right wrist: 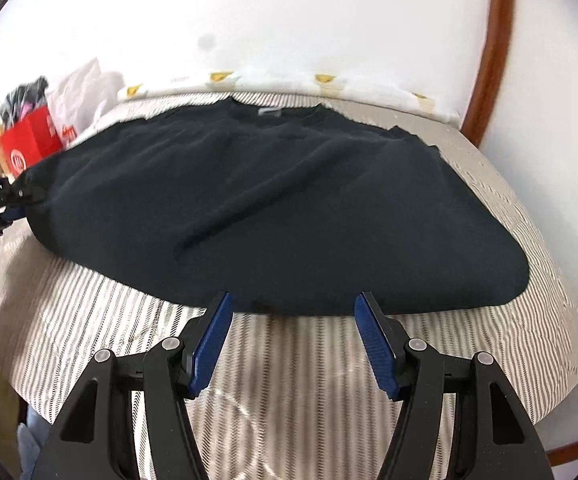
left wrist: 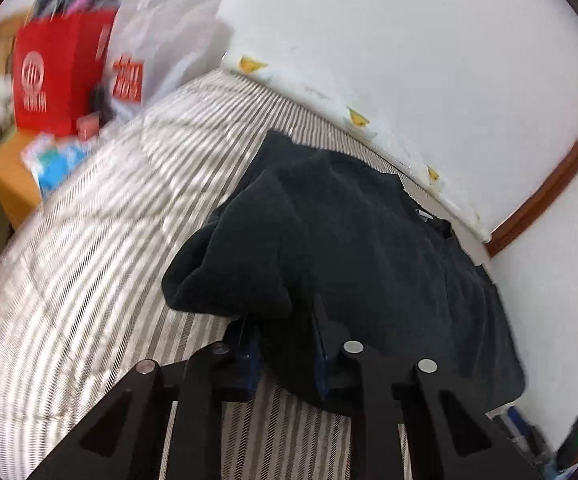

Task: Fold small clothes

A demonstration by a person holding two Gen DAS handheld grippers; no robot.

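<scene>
Folding barely begun: black shirt [right wrist: 281, 200] lies spread on the striped bed [right wrist: 289, 360], collar toward the wall, no completed fold visible. Left gripper [left wrist: 285, 332] is pinched on a bunched side edge of the shirt, which looks lifted and rolled inward. Right gripper [right wrist: 293, 320] stands with jaws apart at the near hem, nothing between the pads. Left to do, likely: bring both sides in, then fold lengthwise. Red bag [left wrist: 61, 76] beyond the bed holds dark items, too blurred to identify; white plastic bag [left wrist: 161, 40] beside it, contents unseen.
</scene>
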